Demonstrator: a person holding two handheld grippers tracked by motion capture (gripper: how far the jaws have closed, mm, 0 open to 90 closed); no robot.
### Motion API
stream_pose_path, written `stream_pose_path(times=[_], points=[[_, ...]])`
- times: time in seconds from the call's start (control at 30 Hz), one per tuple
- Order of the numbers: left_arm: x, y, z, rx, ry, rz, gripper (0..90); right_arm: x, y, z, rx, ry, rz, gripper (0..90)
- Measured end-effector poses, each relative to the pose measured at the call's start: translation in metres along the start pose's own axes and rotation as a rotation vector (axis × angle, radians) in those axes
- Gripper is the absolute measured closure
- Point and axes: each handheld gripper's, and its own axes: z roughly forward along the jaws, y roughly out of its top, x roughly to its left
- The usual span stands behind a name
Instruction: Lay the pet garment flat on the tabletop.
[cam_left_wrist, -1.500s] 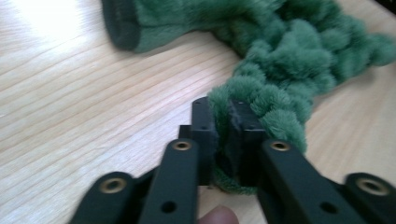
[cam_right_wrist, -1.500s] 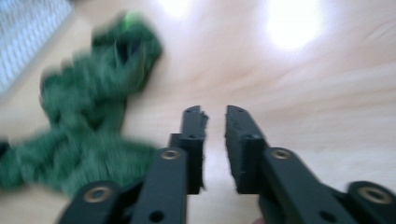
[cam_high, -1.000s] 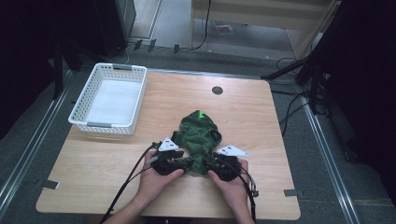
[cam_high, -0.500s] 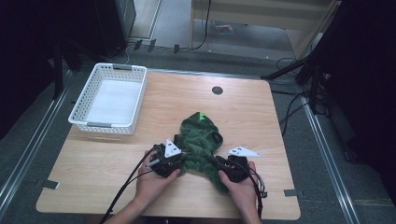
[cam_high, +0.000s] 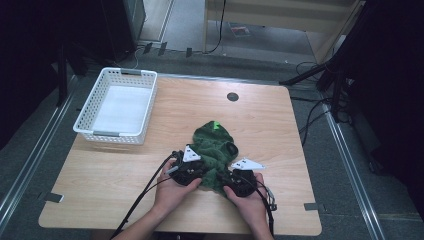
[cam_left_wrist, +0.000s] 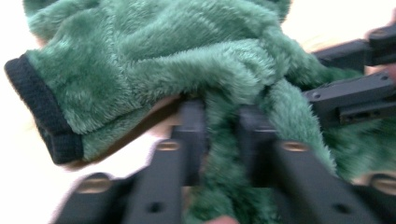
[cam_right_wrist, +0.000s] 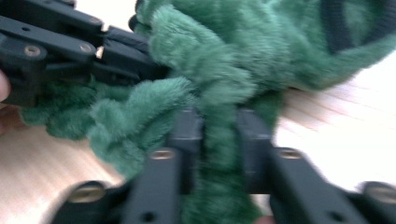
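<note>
Light wooden table (cam_high: 300, 130) stood on grey floor (cam_high: 190, 30); metal rails (cam_high: 350, 165) flanked it. Surroundings were dark; wooden furniture (cam_high: 280, 12) behind.

A lab or recording room: a bare wooden worktop (cam_high: 280, 125) stands on grey carpet between metal floor rails (cam_high: 350, 165), with loose cables (cam_high: 310, 107) and dark stands (cam_high: 325, 75) around it.

High view: fixed above the person's side, looking forward and down over the whole table (cam_high: 280, 130), fairly far off. Left gripper view and right gripper view: each rides its gripper, looks along its own black jaws from very close, blurred. All three share the green fleece garment (cam_high: 215, 150); each gripper view also catches the other gripper beyond the fleece.
</note>
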Motion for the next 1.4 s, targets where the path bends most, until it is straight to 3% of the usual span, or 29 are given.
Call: stream_pose_path(times=[0.13, 0.2, 0.23, 0.27, 0.3, 0.37, 0.4, 0.43, 0.47, 0.53, 0.6, 0.67, 0.7, 0.77, 0.83, 0.97, 1.03, 1.2, 1.27, 1.4], points=[[0.008, 0.000, -0.009, -0.017, 0.109, 0.032, 86.7, -0.008, 0.001, -0.007, -0.001, -0.074, -0.006, 83.7], [0.009, -0.002, -0.013, -0.015, 0.133, 0.055, 86.5, -0.011, 0.000, -0.009, 0.004, -0.073, -0.012, 83.5], [0.008, -0.004, -0.014, -0.014, 0.122, 0.063, 85.6, -0.011, 0.000, -0.009, 0.009, -0.054, -0.014, 82.1], [0.006, -0.006, -0.014, -0.029, 0.085, 0.072, 83.5, -0.010, 0.000, -0.008, 0.016, -0.025, -0.014, 77.6], [0.001, -0.009, -0.014, -0.039, 0.051, 0.089, 76.8, -0.008, 0.001, -0.007, 0.019, 0.015, -0.021, 69.3], [-0.002, -0.014, -0.014, -0.034, 0.019, 0.116, 62.6, -0.003, 0.005, -0.013, -0.014, 0.068, -0.034, 57.1], [-0.003, -0.017, -0.014, -0.046, -0.016, 0.113, 60.0, -0.002, 0.010, -0.020, -0.053, 0.106, -0.037, 54.4], [-0.003, -0.020, -0.013, -0.057, -0.022, 0.113, 58.6, -0.004, 0.017, -0.027, -0.098, 0.133, -0.025, 53.4], [-0.003, -0.024, -0.012, -0.056, 0.000, 0.115, 58.6, -0.006, 0.026, -0.032, -0.138, 0.121, -0.012, 53.6], [-0.002, -0.026, -0.012, -0.072, -0.003, 0.093, 60.1, -0.015, 0.049, -0.031, -0.172, 0.043, 0.027, 55.2], [0.000, -0.027, -0.015, -0.089, -0.004, 0.089, 64.6, -0.026, 0.068, -0.018, -0.168, 0.002, 0.079, 60.1], [0.000, -0.029, -0.017, -0.084, -0.014, 0.083, 71.8, -0.037, 0.090, 0.005, -0.156, -0.011, 0.191, 66.1], [0.001, -0.030, -0.017, -0.081, -0.014, 0.079, 74.6, -0.040, 0.100, 0.014, -0.156, -0.013, 0.223, 67.9], [0.004, -0.029, -0.016, -0.070, -0.023, 0.059, 79.3, -0.040, 0.117, 0.033, -0.139, -0.021, 0.235, 67.7], [0.006, -0.028, -0.016, -0.074, -0.025, 0.042, 81.5, -0.036, 0.131, 0.057, -0.082, -0.046, 0.235, 61.3], [0.006, -0.029, -0.017, -0.079, -0.012, 0.026, 81.9, -0.034, 0.131, 0.095, 0.029, -0.175, 0.256, 61.2], [0.008, -0.029, -0.017, -0.084, -0.009, 0.012, 81.9, -0.035, 0.123, 0.106, 0.067, -0.214, 0.216, 62.2], [0.011, -0.029, -0.018, -0.091, -0.011, -0.018, 82.2, -0.046, 0.114, 0.111, 0.028, -0.222, 0.042, 66.9], [0.012, -0.028, -0.017, -0.092, -0.009, -0.028, 82.3, -0.054, 0.117, 0.113, 0.027, -0.212, 0.000, 67.5], [0.012, -0.028, -0.017, -0.088, -0.001, -0.030, 82.4, -0.071, 0.127, 0.118, 0.039, -0.170, -0.020, 68.1]])
